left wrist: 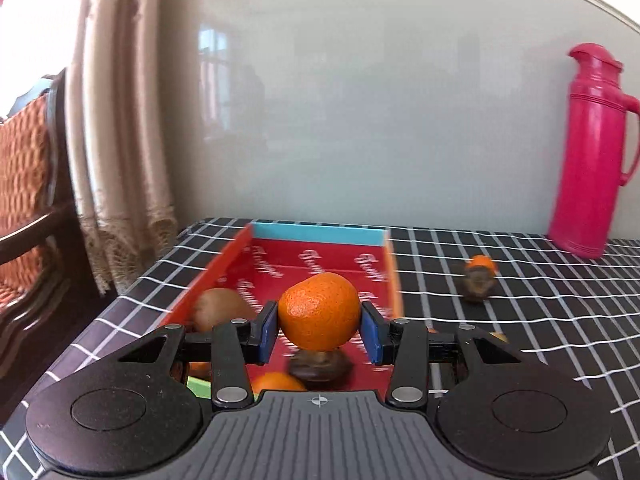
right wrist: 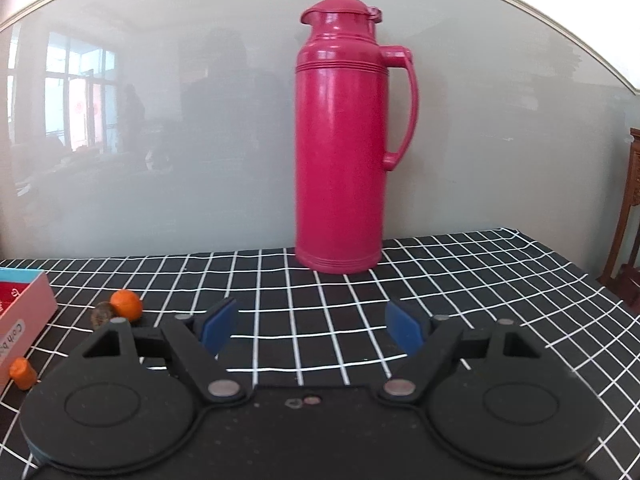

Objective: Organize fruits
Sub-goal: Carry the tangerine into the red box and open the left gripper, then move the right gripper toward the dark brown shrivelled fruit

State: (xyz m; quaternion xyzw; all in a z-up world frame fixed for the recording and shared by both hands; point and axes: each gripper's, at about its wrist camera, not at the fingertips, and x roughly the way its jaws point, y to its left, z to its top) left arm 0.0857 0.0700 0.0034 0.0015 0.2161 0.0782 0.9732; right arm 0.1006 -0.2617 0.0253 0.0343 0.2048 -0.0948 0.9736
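My left gripper (left wrist: 319, 330) is shut on an orange tangerine (left wrist: 319, 310), held above the red box (left wrist: 224, 268) with a blue far wall. Inside the box lie a brown kiwi (left wrist: 218, 306), a dark brown fruit (left wrist: 320, 368) under the tangerine and another tangerine (left wrist: 276, 383) close to the camera. On the cloth to the right of the box, a small tangerine (left wrist: 483, 263) (right wrist: 126, 303) rests against a brown fruit (left wrist: 478, 285) (right wrist: 101, 313). My right gripper (right wrist: 312, 326) stands open over bare cloth, nothing between its blue pads (right wrist: 218, 326).
A tall pink thermos jug (right wrist: 342, 140) (left wrist: 588, 152) stands at the back by the glossy wall. A small orange piece (right wrist: 22, 372) lies beside the box wall (right wrist: 24, 320). The black checked tablecloth (right wrist: 480, 280) ends at the left near a curtain (left wrist: 120, 120) and a wooden chair (left wrist: 36, 208).
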